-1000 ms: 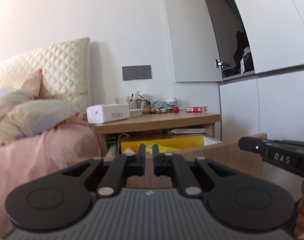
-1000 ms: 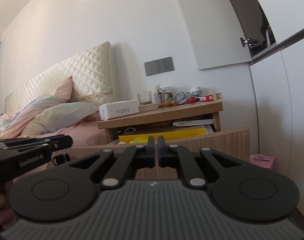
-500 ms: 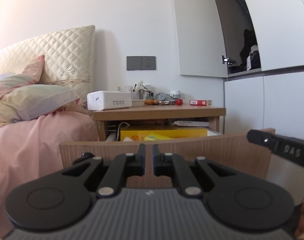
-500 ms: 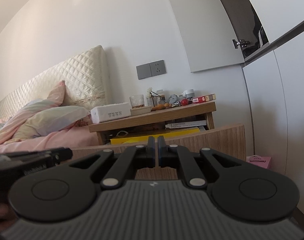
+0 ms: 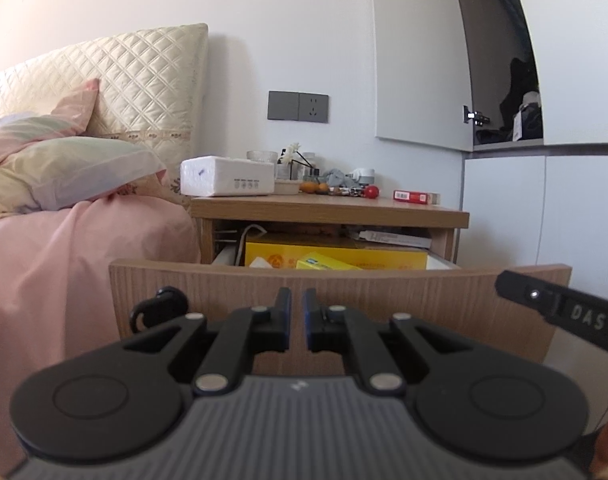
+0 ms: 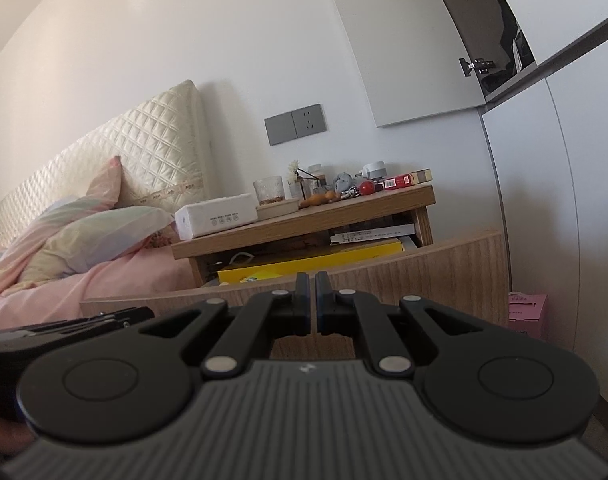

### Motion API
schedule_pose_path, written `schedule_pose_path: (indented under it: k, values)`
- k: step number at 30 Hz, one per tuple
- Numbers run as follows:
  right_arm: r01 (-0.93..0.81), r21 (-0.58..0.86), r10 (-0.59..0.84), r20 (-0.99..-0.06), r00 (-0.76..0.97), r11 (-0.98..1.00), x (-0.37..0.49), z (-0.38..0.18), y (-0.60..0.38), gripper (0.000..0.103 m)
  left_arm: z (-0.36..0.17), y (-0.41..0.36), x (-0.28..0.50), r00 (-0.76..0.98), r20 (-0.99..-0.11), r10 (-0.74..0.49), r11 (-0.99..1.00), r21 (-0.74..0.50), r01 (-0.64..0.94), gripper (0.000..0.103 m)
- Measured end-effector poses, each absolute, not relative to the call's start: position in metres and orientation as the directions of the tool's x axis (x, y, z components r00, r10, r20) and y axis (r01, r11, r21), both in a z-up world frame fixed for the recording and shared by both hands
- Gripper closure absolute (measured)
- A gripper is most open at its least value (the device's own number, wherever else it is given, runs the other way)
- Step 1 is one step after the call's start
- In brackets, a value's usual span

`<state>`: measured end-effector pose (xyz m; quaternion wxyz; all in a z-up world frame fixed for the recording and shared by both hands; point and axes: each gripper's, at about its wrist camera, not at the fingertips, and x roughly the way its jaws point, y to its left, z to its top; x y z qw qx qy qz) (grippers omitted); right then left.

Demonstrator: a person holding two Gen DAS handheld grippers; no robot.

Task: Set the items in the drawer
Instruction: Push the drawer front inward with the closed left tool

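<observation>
Bed [image 5: 44, 264] fills the left of frame. Nightstand [image 5: 327, 210] stands at centre, its drawer [image 5: 343, 292] pulled open below, holding a yellow box [image 5: 335, 254]. Left gripper [image 5: 296, 300] and right gripper [image 6: 307, 284], both at lower centre, have jaws together, empty.

Setting: home bedroom. Indicators: bed [image 5: 64, 248] with quilted headboard [image 5: 116, 80] and pillows [image 5: 72, 172], cluttered wooden nightstand [image 5: 327, 210] (drawer [image 5: 343, 292] open), white wardrobe [image 5: 543, 208].
</observation>
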<state>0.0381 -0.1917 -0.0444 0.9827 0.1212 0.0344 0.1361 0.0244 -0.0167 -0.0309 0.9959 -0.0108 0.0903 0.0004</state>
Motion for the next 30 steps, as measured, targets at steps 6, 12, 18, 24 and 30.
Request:
schedule_pose_path:
  k: [6,12,18,24,30]
  values:
    - [-0.249,0.275,0.277,-0.065,0.959,0.928,0.05,-0.047,-0.191,0.099,-0.037,-0.027,0.031,0.981,-0.193,0.004,1.0,0.011,-0.002,0.095]
    - [-0.243,0.207,0.258,-0.046,0.965,0.948,0.047,-0.045,-0.183,0.102,-0.04,-0.035,0.034,0.982,-0.187,0.016,0.999,0.037,-0.009,0.095]
    - [-0.237,0.202,0.252,-0.053,0.966,0.95,0.055,-0.043,-0.182,0.102,-0.039,-0.034,0.045,0.98,-0.201,0.017,0.999,0.049,-0.008,0.095]
    - [-0.258,0.225,0.28,-0.075,0.957,0.94,0.078,-0.039,-0.187,0.102,-0.036,-0.027,0.069,0.973,-0.229,-0.001,0.999,0.046,0.012,0.098]
    - [-0.26,0.239,0.29,-0.098,0.952,0.935,0.102,-0.034,-0.187,0.102,-0.037,-0.028,0.09,0.974,-0.226,0.004,0.996,0.088,0.016,0.098]
